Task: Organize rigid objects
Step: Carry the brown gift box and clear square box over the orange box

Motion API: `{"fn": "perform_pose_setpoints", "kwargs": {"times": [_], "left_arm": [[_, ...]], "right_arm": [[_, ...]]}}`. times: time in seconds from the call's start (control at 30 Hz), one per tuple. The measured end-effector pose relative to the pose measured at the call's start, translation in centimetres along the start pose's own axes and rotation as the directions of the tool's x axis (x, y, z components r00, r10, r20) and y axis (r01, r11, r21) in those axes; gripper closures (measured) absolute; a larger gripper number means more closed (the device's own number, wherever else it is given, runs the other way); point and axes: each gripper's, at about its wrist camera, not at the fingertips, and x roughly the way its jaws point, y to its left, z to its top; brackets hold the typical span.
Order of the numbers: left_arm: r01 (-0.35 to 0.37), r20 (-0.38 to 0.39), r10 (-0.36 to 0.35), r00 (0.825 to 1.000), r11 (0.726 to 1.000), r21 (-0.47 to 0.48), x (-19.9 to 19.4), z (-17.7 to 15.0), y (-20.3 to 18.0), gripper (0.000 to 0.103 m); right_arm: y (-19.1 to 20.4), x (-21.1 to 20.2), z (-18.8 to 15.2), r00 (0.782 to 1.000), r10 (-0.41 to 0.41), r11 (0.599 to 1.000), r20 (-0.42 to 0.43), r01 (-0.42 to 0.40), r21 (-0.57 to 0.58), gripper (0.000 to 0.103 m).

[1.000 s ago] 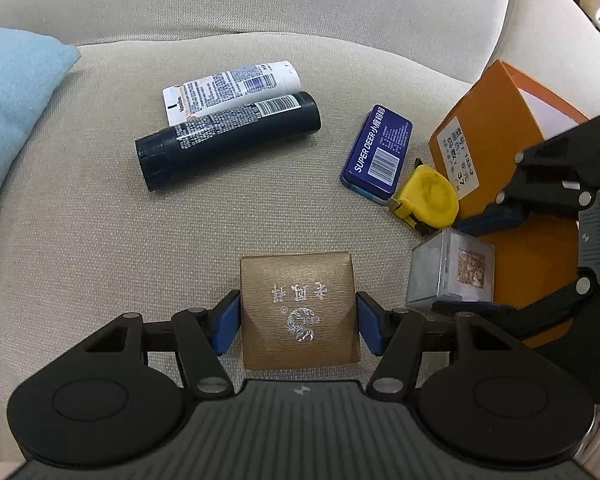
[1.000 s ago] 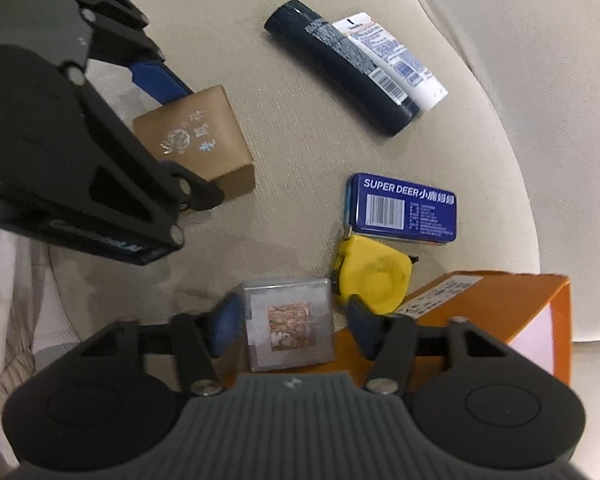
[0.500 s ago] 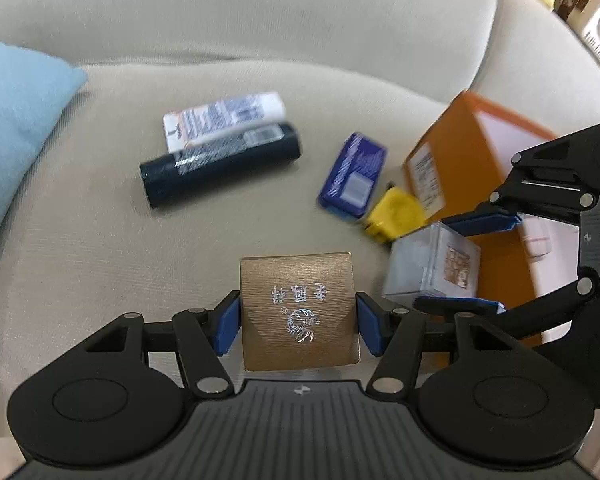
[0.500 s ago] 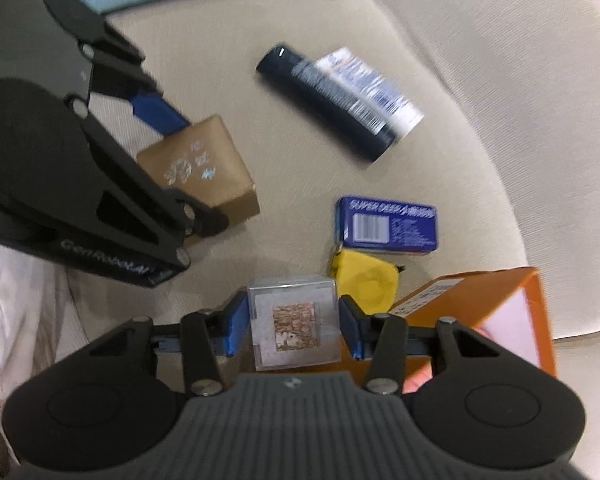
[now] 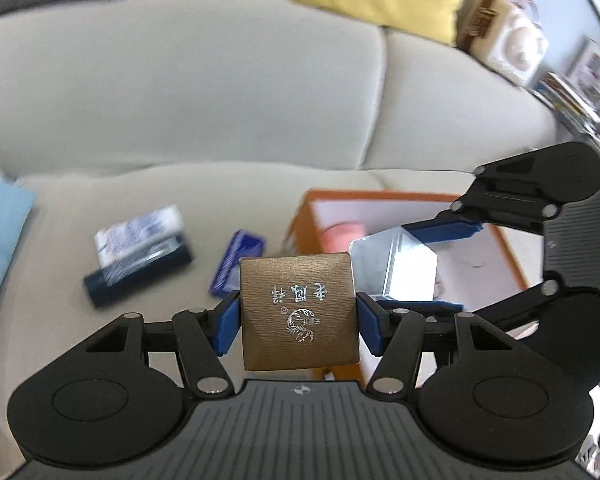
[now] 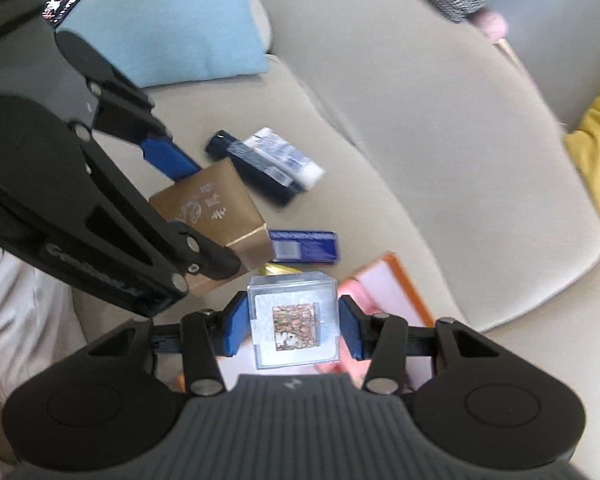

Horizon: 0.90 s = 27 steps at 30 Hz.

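Progress looks partial, judging by what lies where: you have two items lifted off the sofa seat [image 6: 380,128] and at least four not yet dealt with. The open orange box [image 5: 504,248], white inside, sits on the cushion and seems the likely place for everything; something pink already lies in it, though blur hides what it is. On the seat outside the box lie a dark tube [image 6: 252,168] with a white tube [image 6: 288,156] touching it, a blue tin [image 6: 304,246] nearer the box, and a yellow object, mostly hidden, just beside the box. Your left tool [image 5: 298,312] is clamped on the bronze-gold box [image 5: 298,312], its blue pads pressed against both sides, jaws spread fairly wide to span it; the box hangs above the cushion, near the orange box's edge. Your right tool [image 6: 294,326] grips the clear plastic case [image 6: 294,326] with a small picture card inside, jaws narrower, pads flush on its sides, and it hangs over the orange box's opening. Both items have yet to be set down.
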Motion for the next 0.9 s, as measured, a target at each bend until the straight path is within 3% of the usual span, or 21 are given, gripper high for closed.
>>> {"fn": "perform_pose_setpoints", "kwargs": {"times": [0.2, 0.4, 0.57, 0.7, 0.9], "left_arm": [[0.051, -0.007, -0.05, 0.999, 0.989, 0.138, 0.8, 1.4, -5.4, 0.035], [0.12, -0.078, -0.106, 0.991, 0.97, 0.213, 4.2, 2.0, -9.4, 0.035], [0.186, -0.152, -0.151, 0.977, 0.951, 0.248, 7.8, 2.4, -11.4, 0.035], [0.217, -0.206, -0.161, 0.965, 0.933, 0.287, 10.9, 3.0, -13.4, 0.035], [0.207, -0.268, -0.133, 0.954, 0.941, 0.268, 15.0, 4.7, -15.5, 0.035]], "right_arm": [[-2.5, -1.4, -3.6, 0.997, -0.058, 0.998, -0.049, 0.059, 0.026, 0.054], [-4.9, -1.2, -8.8, 0.991, -0.08, 0.993, -0.107, 0.089, 0.077, 0.054], [-7.0, -0.1, -12.9, 0.979, -0.098, 0.985, -0.178, 0.12, 0.12, 0.054], [-8.4, 0.4, -15.3, 0.981, -0.096, 0.978, -0.166, 0.124, 0.165, 0.054], [-10.0, 1.7, -17.4, 0.984, -0.074, 0.975, -0.161, 0.106, 0.195, 0.054]]}}
